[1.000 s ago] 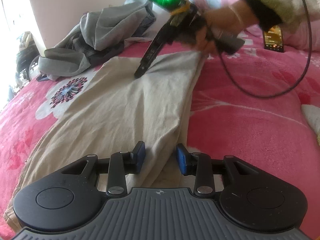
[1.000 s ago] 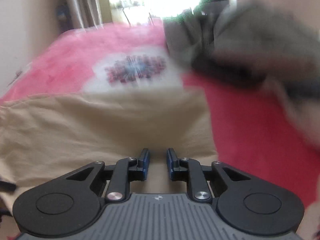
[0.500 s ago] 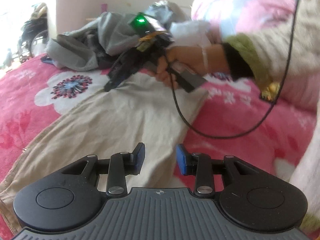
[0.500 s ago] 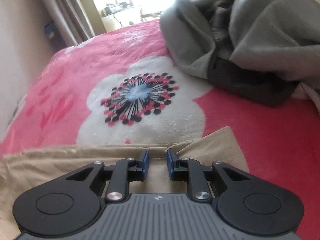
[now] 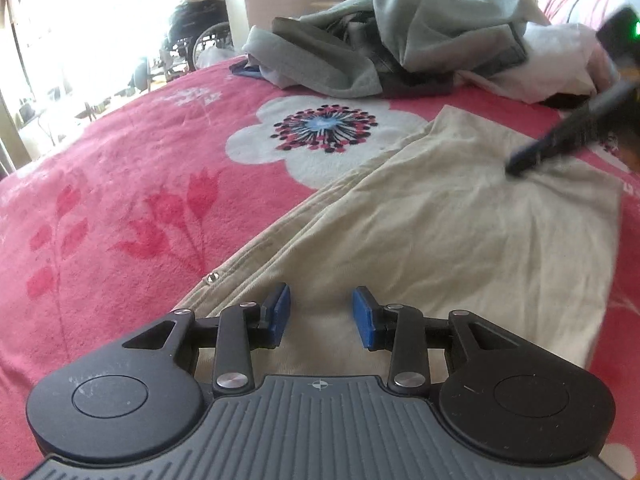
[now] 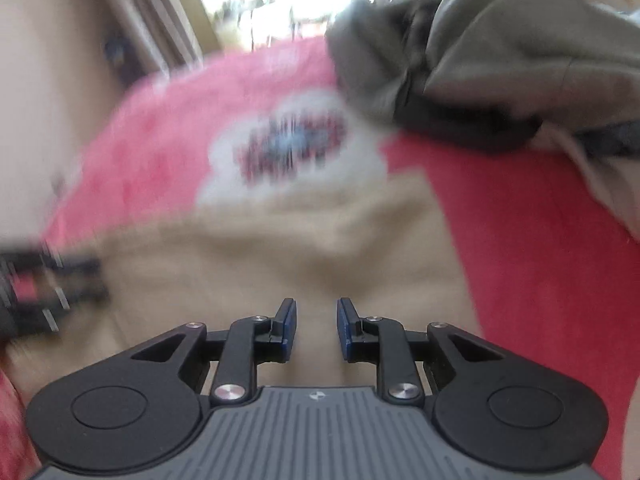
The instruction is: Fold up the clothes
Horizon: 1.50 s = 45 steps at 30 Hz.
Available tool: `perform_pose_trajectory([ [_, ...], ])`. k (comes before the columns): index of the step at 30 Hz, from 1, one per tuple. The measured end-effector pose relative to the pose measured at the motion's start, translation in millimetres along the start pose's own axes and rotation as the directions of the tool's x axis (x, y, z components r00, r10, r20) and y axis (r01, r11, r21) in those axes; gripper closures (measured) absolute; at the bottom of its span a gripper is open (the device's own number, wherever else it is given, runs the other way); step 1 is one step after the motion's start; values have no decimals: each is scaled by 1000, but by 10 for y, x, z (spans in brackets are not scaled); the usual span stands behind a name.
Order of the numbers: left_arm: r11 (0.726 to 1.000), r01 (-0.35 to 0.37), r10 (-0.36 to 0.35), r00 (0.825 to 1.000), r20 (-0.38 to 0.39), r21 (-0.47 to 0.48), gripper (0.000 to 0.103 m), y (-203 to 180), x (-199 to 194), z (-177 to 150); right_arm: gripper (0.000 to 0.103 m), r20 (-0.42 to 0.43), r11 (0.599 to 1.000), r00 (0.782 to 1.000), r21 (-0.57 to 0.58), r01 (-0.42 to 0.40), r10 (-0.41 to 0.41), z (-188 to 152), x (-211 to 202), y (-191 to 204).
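below, a beige garment [image 5: 460,232] lies flat on the pink bed [image 5: 120,200]; both the left gripper [image 5: 320,314] and right gripper [image 6: 316,326] hover released above it, grey clothes [image 5: 400,52] piled at 12 o'clock.

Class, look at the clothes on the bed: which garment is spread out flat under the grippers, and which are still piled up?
The beige garment lies spread flat on the pink blanket. The grey clothes sit crumpled in a heap behind it.

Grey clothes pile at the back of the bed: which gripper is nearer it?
Right. The right gripper touches down on the beige garment's far end, close to the grey clothes pile; the left gripper sits at the near end.
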<state>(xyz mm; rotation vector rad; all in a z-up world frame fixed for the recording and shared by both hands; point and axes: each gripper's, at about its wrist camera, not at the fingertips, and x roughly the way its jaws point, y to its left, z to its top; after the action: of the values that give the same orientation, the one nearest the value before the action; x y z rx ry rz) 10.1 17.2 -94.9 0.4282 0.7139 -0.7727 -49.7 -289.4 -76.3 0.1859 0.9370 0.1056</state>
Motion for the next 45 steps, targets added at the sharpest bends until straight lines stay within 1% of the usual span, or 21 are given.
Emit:
perform_pose_trajectory([
  [1,1000,-3,3,1000,2,1,68,-8,-19,6,80,-1,1000,1000,-22,13,-13,-55,32,28],
  [2,1000,-6,6,1000,5,2,68,-17,-37,13,77,6,999,1000,-34,25,-25,-54,12,70],
  [3,1000,-8,8,1000,7,2,68,-25,-56,19,76,9,999,1000,-40,19,-18,-36,-39,117],
  [5,1000,-15,15,1000,13,5,68,-38,-99,31,76,42,998,998,-40,-51,53,-27,-181,223],
  [7,999,-31,30,999,34,23,68,-49,-162,41,76,78,987,989,-112,-119,128,-74,-340,448],
  [10,996,-70,69,997,28,49,68,-67,-130,33,76,108,937,969,-296,-183,223,-266,-489,889],
  [13,994,-96,95,995,18,56,68,-70,-92,22,76,90,872,955,-440,-215,281,-512,-500,1271],
  [15,994,-98,97,995,21,46,67,-63,-98,22,77,23,839,958,-489,-239,286,-666,-413,1461],
  [17,994,-100,99,995,24,35,67,-56,-103,21,76,-35,811,969,-541,-224,244,-846,-292,1592],
  [21,995,-103,103,994,29,14,67,-41,-115,20,75,0,759,979,-632,-157,203,-1025,-377,1694],
  [23,994,-105,105,994,32,3,67,-34,-120,19,75,-22,782,975,-593,-192,223,-986,-441,1632],
  [26,994,-107,108,994,36,-13,67,-24,-128,18,73,-35,837,963,-486,-250,267,-913,-568,1499],
  [29,994,-109,111,993,40,-29,67,-13,-137,17,65,-7,906,954,-310,-288,301,-821,-696,1208],
  [32,994,-103,105,993,52,-41,67,-24,-163,55,62,34,957,962,-112,-267,272,-753,-827,805],
  [35,995,-83,86,994,66,-53,66,-60,-182,120,61,92,976,976,76,-203,196,-660,-982,314],
  [36,996,-75,79,994,70,-58,66,-75,-186,142,60,132,972,978,150,-181,161,-636,-1039,112],
  [38,996,-54,59,996,72,-70,66,-117,-181,179,58,190,947,977,287,-146,93,-603,-1121,-259],
  [39,997,-41,46,996,71,-73,66,-145,-176,189,50,205,929,976,343,-137,69,-595,-1139,-431],
  [41,997,-20,25,998,66,-71,66,-203,-163,197,48,193,895,980,429,-123,43,-585,-1092,-721],
  [44,998,9,-7,999,45,-56,66,-284,-153,170,47,157,826,985,543,-150,75,-605,-870,-1087],
  [45,999,17,-16,999,36,-51,66,-309,-151,153,46,156,805,983,567,-173,101,-608,-778,-1163],
])
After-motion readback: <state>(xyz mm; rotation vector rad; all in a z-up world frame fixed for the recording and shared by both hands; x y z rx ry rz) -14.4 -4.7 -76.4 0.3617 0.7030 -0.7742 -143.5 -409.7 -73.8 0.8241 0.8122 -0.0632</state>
